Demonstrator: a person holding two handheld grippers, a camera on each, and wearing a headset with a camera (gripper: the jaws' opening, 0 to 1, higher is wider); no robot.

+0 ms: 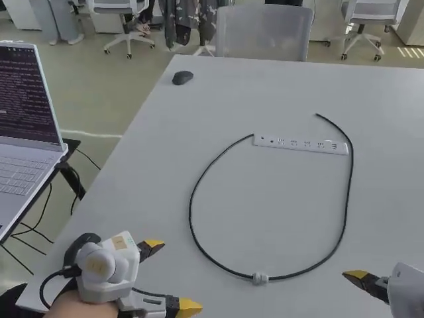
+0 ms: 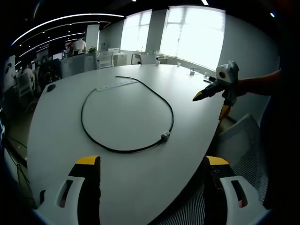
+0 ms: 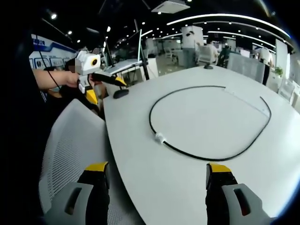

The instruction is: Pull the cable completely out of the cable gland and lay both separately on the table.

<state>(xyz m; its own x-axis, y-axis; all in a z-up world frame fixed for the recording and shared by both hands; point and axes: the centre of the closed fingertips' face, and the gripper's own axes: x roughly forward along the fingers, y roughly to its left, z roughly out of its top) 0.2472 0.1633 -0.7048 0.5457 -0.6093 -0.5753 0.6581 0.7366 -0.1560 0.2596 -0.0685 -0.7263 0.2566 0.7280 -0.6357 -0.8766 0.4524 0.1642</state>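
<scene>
A black cable [image 1: 199,182] lies in a wide loop on the white table [image 1: 265,199]. A small white cable gland [image 1: 259,278] sits threaded on it at the loop's near side. My left gripper [image 1: 171,276] hovers open over the table's near left corner, left of the gland. My right gripper [image 1: 361,278] enters at the bottom right, apart from the cable. In the left gripper view my yellow-tipped jaws [image 2: 152,161] stand wide apart, with the gland [image 2: 165,136] ahead. In the right gripper view my jaws [image 3: 157,168] are also spread, facing the gland [image 3: 160,138].
A white power strip [image 1: 301,144] lies inside the loop's far side, and a dark mouse [image 1: 182,77] rests near the far left edge. An open laptop [image 1: 23,132] stands on a stand at the left. A grey chair [image 1: 264,32] faces the table's far end.
</scene>
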